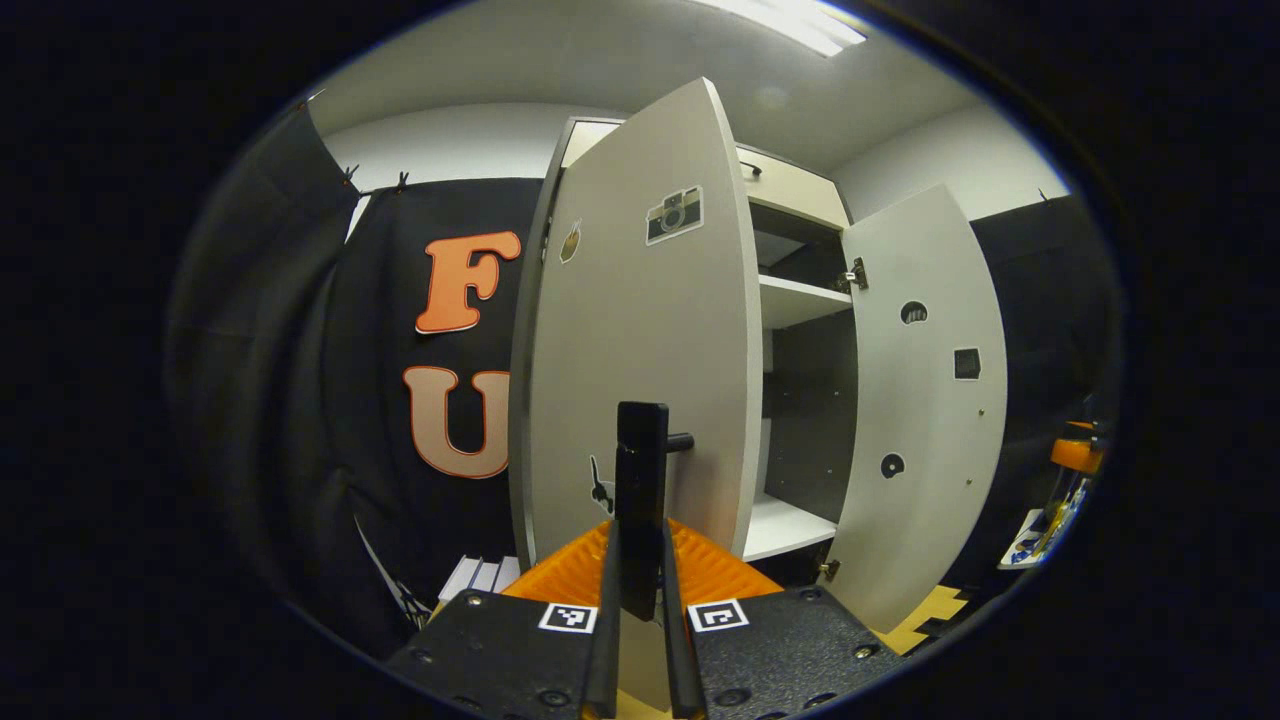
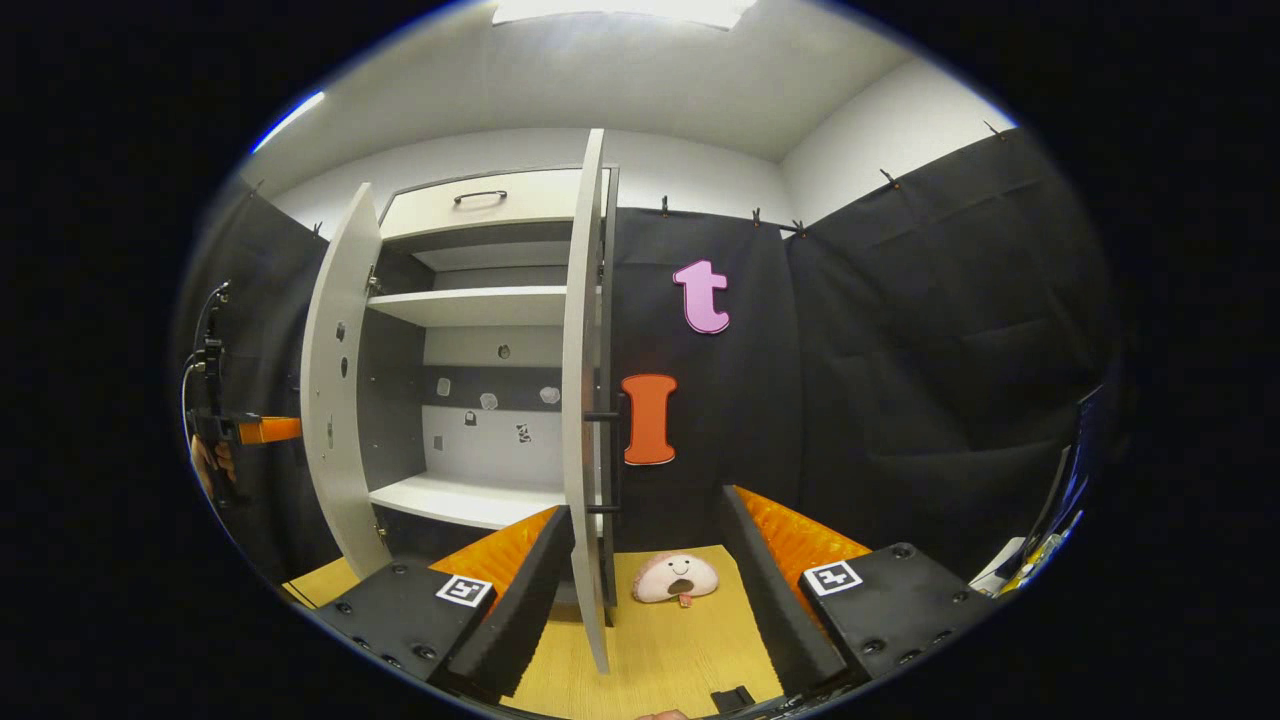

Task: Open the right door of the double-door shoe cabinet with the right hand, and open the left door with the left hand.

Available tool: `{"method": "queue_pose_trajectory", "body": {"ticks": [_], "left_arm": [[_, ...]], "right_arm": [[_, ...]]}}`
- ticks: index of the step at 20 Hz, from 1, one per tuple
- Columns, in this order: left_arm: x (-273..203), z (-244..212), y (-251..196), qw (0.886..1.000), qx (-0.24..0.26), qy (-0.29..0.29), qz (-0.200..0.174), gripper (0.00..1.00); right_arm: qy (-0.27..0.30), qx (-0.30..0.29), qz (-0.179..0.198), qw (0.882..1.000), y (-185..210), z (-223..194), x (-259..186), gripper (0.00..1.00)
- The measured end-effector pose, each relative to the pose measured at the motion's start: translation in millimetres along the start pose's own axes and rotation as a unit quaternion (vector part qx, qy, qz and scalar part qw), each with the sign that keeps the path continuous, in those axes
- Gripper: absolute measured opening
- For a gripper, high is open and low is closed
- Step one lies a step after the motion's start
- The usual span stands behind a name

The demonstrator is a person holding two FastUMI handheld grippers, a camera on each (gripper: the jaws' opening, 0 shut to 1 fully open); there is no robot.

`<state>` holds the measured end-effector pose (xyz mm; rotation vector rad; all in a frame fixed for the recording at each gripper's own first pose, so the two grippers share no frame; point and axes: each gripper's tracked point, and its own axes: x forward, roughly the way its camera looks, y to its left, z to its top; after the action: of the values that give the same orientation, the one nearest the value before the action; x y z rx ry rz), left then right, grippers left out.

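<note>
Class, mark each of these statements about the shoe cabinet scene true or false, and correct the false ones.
1. Both cabinet doors stand open. True: left door, right door.
2. The left gripper is shut on the left door's handle. True.
3. The right gripper is clamped on the right door's handle. False: its fingers are spread apart.
4. The shelves are full of shoes. False: no shoes sit on them.
5. A smiling plush toy lies on the floor. True.

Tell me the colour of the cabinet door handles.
Black; the left door's handle shows best in the left gripper view.
</note>
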<state>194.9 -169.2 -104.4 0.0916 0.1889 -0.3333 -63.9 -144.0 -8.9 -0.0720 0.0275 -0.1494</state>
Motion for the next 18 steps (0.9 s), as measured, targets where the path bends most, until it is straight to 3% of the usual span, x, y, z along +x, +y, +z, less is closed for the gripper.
{"method": "queue_pose_trajectory", "body": {"ticks": [3,4,5,10,14,18], "left_arm": [[-2,1,3,1.000,-0.012,-0.004,0.006,0.16],[-2,1,5,1.000,-0.011,-0.006,0.014,0.17],[-3,2,6,1.000,-0.008,-0.006,0.023,0.16],[-11,5,26,0.996,0.037,-0.019,0.077,0.17],[-13,6,33,0.996,0.026,-0.021,0.088,0.09],[-13,8,46,0.992,0.027,-0.031,0.115,0.10]], "right_arm": [[0.001,-0.004,-0.002,1.000,-2,0,0,0.98],[0.001,-0.004,-0.002,1.000,-2,-1,1,0.92],[0.002,-0.005,-0.002,1.000,-3,-2,1,0.98],[0.006,-0.007,0.008,1.000,5,-3,5,0.98],[-0.002,-0.004,0.016,1.000,12,-1,10,0.98],[-0.005,0.009,0.023,1.000,15,-1,18,0.98]]}}
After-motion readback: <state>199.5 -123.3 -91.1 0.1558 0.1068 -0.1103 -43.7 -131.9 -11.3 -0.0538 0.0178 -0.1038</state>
